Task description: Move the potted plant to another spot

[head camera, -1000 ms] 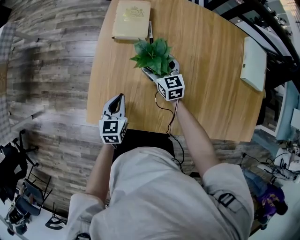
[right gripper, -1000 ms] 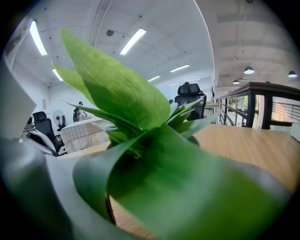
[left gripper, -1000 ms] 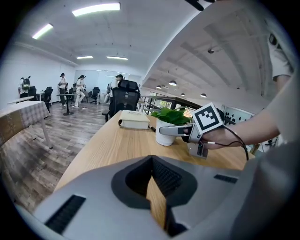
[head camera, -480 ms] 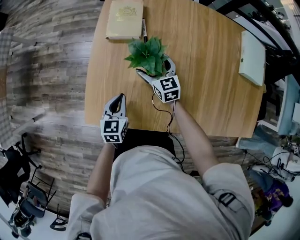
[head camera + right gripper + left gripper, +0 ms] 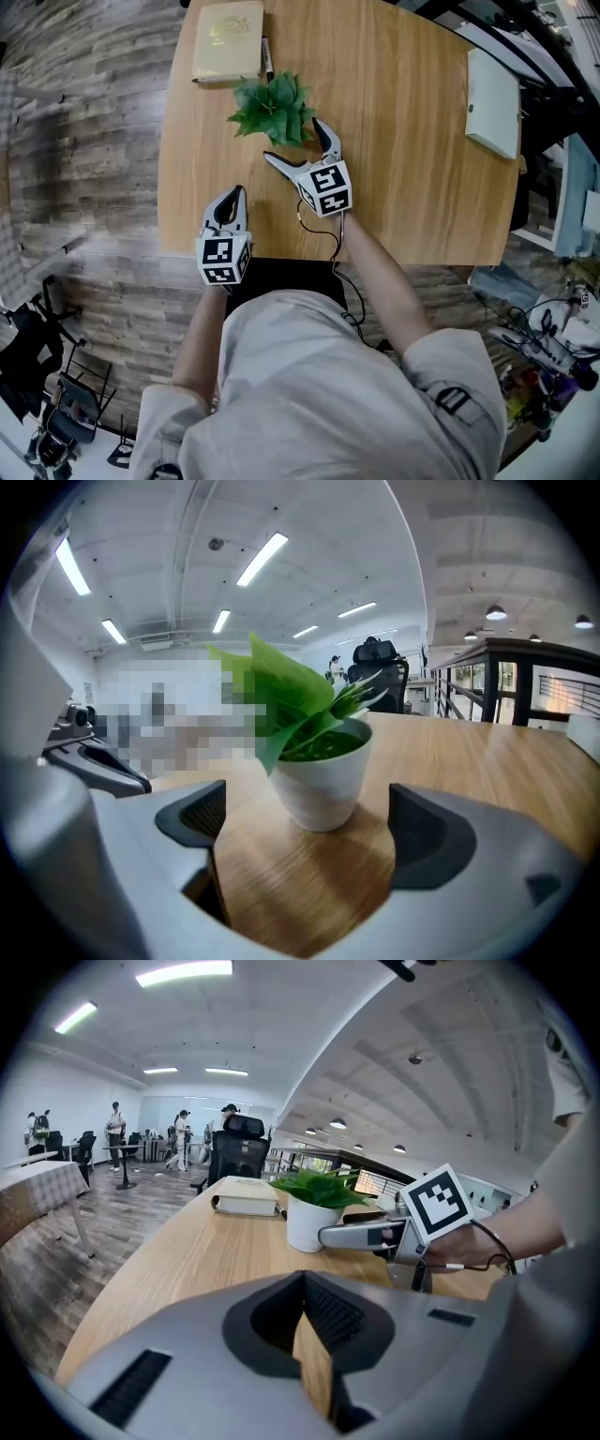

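Note:
The potted plant (image 5: 270, 108), green leaves in a small white pot (image 5: 323, 780), stands upright on the wooden table (image 5: 422, 169), near the book. My right gripper (image 5: 298, 142) is open just in front of it, its jaws spread wide and apart from the pot. In the right gripper view the gripper (image 5: 305, 813) has only table between its pads, and the pot sits just beyond them. My left gripper (image 5: 235, 193) hangs shut and empty over the table's near edge. The left gripper view (image 5: 305, 1283) shows the plant (image 5: 314, 1218) and the right gripper (image 5: 375, 1235) ahead.
A beige book (image 5: 228, 39) with a pen (image 5: 267, 56) beside it lies at the table's far left corner. A white flat box (image 5: 492, 89) sits at the right edge. A black office chair (image 5: 242, 1152) stands beyond the table.
My right gripper, earlier closed around the pot, has let go and drawn back toward me with jaws open. The plant stays on the table. The left gripper has barely moved.

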`<act>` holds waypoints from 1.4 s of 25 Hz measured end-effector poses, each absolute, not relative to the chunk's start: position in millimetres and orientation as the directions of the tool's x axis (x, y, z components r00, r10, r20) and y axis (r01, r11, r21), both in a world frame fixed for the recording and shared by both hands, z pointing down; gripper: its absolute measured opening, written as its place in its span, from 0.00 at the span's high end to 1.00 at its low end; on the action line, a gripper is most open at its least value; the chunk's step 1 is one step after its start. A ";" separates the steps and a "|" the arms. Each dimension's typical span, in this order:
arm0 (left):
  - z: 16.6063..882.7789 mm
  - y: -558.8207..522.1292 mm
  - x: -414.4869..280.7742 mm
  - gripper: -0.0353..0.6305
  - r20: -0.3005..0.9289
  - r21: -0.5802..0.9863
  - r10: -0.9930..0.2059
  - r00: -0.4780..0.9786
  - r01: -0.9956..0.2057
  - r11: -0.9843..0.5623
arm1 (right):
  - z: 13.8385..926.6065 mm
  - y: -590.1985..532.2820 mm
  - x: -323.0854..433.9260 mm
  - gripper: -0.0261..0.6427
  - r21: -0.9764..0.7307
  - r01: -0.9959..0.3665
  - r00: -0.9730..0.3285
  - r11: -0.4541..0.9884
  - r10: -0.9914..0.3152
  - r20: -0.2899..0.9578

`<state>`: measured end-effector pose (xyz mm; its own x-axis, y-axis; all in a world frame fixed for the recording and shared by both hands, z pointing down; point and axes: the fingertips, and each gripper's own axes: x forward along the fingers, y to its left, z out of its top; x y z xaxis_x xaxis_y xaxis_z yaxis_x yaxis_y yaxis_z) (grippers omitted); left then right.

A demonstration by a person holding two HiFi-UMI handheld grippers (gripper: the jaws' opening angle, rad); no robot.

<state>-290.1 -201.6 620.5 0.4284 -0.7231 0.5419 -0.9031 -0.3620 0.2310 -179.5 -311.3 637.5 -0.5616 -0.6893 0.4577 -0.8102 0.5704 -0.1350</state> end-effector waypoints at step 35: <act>609.5 -199.1 -157.3 0.93 0.516 0.250 -0.633 0.577 -0.809 -0.532 | 618.1 -176.5 -12.2 0.95 -0.096 -0.955 -0.287 0.281 -0.791 0.540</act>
